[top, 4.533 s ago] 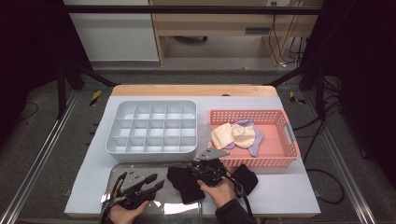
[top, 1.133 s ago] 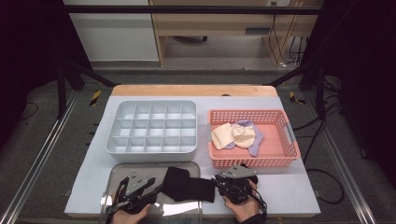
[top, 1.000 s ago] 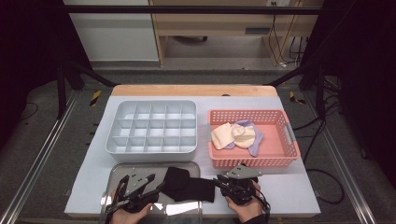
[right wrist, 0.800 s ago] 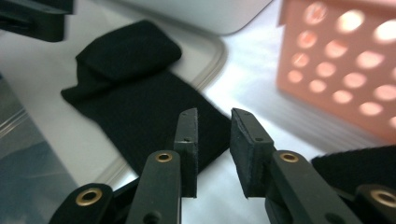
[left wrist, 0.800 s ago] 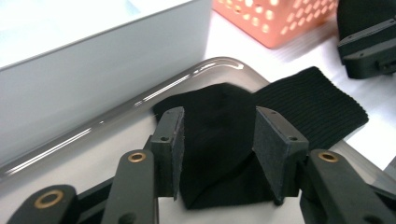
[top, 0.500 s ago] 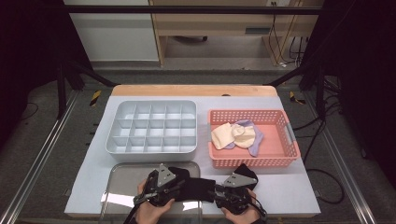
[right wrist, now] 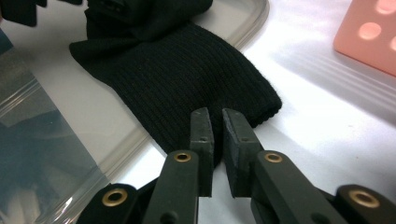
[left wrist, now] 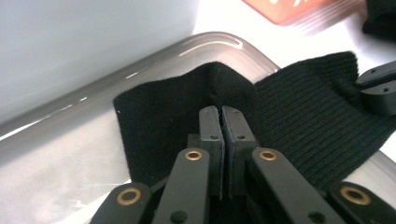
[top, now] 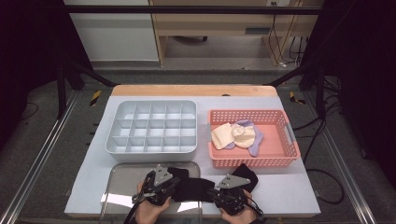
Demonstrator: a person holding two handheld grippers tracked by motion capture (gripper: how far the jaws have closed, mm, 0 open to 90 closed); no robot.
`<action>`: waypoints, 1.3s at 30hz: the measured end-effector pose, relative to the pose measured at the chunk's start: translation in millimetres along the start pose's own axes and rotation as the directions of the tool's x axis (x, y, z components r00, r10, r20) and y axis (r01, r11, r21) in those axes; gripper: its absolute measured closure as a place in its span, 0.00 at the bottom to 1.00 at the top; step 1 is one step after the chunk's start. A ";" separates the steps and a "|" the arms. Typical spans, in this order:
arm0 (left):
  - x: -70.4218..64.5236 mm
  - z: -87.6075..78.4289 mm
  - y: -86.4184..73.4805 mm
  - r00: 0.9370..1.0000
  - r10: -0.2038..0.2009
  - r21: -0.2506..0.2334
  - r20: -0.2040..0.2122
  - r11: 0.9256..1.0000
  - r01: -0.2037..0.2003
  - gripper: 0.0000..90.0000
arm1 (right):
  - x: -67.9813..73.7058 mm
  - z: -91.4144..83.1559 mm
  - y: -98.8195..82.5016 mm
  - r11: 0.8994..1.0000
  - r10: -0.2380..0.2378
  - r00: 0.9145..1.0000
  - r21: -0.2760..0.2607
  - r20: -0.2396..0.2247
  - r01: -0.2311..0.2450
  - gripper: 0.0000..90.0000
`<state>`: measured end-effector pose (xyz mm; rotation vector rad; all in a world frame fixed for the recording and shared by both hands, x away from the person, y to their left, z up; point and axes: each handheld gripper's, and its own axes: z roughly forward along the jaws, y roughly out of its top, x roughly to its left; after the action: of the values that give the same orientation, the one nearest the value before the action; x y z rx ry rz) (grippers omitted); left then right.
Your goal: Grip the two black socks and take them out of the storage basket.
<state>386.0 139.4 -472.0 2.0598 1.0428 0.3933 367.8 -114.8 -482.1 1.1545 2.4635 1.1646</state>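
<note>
Black sock middle hidden under both tongs; hands cut by bottom edge.

Overhead light, even on the white counter; surrounding floor and room sides fall into deep shadow. Glare: bright patch on the steel tray, white streaks along its rim in the left gripper view. Counter surface blown out beside the black sock in the right gripper view. Pink basket soft, out of focus. High view slightly grainy.

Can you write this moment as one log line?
left gripper: shut on sock | right gripper: shut on sock | sock: across tray edge
</note>
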 end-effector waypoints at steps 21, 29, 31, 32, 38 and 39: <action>39.7 -57.6 -34.3 0.992 -0.128 -0.069 -0.019 0.990 0.127 0.89 | -21.9 -26.4 2.7 0.997 0.040 0.997 -0.062 0.068 -0.036 0.87; 43.0 -71.9 -27.6 0.988 -0.121 -0.156 -0.097 0.982 0.105 0.68 | -22.4 -26.7 2.5 0.995 0.057 0.996 -0.091 0.066 -0.051 0.81; 40.2 -72.3 -25.5 0.988 -0.101 -0.158 -0.119 0.984 0.081 0.66 | -20.9 -24.0 2.5 0.995 0.054 0.996 -0.086 0.070 -0.048 0.80; 39.6 -71.4 -25.2 0.987 -0.092 -0.151 -0.131 0.986 0.072 0.65 | -20.0 -22.7 2.6 0.995 0.053 0.996 -0.087 0.069 -0.047 0.79; 49.6 -59.3 -33.1 0.974 -0.096 -0.039 -0.204 0.995 0.090 0.67 | -17.6 -13.1 1.2 0.996 0.056 0.995 -0.069 0.081 -0.051 0.76; 51.5 -58.7 -34.5 0.974 -0.097 -0.029 -0.207 0.995 0.093 0.69 | -17.3 -11.6 1.0 0.997 0.059 0.995 -0.061 0.083 -0.054 0.76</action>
<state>365.5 221.9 -463.6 1.9734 1.2521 0.5770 374.9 -133.6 -476.2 1.2376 2.3328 1.1702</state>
